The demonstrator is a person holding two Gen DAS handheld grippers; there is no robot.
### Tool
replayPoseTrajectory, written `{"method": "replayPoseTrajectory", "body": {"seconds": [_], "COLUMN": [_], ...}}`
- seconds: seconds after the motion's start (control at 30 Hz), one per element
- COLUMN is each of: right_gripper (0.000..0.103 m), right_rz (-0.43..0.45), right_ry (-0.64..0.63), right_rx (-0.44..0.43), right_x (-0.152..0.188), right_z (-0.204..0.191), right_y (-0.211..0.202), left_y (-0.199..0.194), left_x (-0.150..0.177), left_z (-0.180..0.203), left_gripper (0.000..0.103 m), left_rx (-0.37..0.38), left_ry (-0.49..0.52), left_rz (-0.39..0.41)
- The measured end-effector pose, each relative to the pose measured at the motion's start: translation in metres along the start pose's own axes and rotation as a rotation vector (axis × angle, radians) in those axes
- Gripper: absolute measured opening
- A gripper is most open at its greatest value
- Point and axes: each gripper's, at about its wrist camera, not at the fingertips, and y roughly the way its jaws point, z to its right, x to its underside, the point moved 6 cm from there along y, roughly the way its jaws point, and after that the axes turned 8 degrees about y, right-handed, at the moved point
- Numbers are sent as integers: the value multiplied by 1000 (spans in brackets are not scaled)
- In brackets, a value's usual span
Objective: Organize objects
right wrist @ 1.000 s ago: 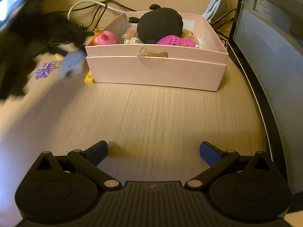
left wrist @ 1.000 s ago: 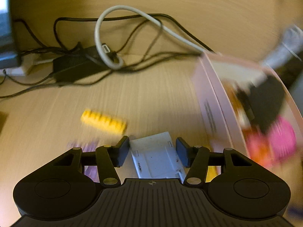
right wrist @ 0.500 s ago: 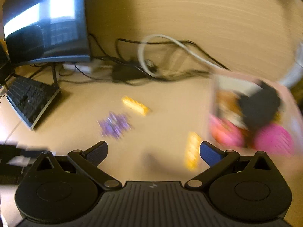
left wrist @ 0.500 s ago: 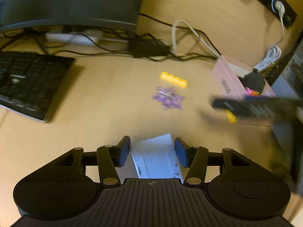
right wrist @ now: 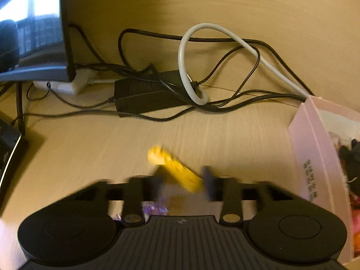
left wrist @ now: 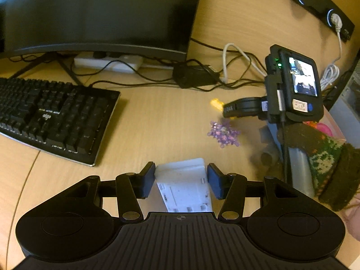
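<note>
My left gripper (left wrist: 181, 180) is shut on a white plastic piece (left wrist: 183, 185) and holds it above the desk. My right gripper (right wrist: 182, 185) is around a long yellow brick (right wrist: 174, 169) that lies on the desk; its fingers are blurred and stand close on either side of the brick. In the left wrist view the right gripper (left wrist: 227, 111) sits over that yellow brick (left wrist: 216, 103). A purple bead cluster (left wrist: 223, 132) lies near it and shows under the right gripper (right wrist: 155, 208). A pink box (right wrist: 319, 148) with toys stands at the right.
A black keyboard (left wrist: 51, 114) lies at the left, a monitor (left wrist: 94, 13) behind it. A power strip (left wrist: 108, 63), a black adapter (right wrist: 146, 92) and tangled cables (right wrist: 202, 67) run along the back of the desk.
My right gripper has come down over the yellow brick and its fingers have narrowed around it. My left gripper has pulled back a little with the white piece still held.
</note>
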Motion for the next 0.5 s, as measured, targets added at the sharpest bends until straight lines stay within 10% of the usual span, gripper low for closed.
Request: {"method": "replayPoseTrajectory", "body": {"seconds": [0.37, 0.5], "right_gripper": [10, 45], "right_rz": [-11, 11], "right_ry": [-42, -67], "right_rx": [-53, -88], "right_x": [36, 33], "right_z": [37, 30], "right_y": [-57, -58], "left_y": [16, 23], "left_x": [5, 20], "left_z": [26, 23], "left_gripper": [55, 54], "left_rx": [81, 70], "left_ry": [76, 87], "left_rz": [-20, -52]}}
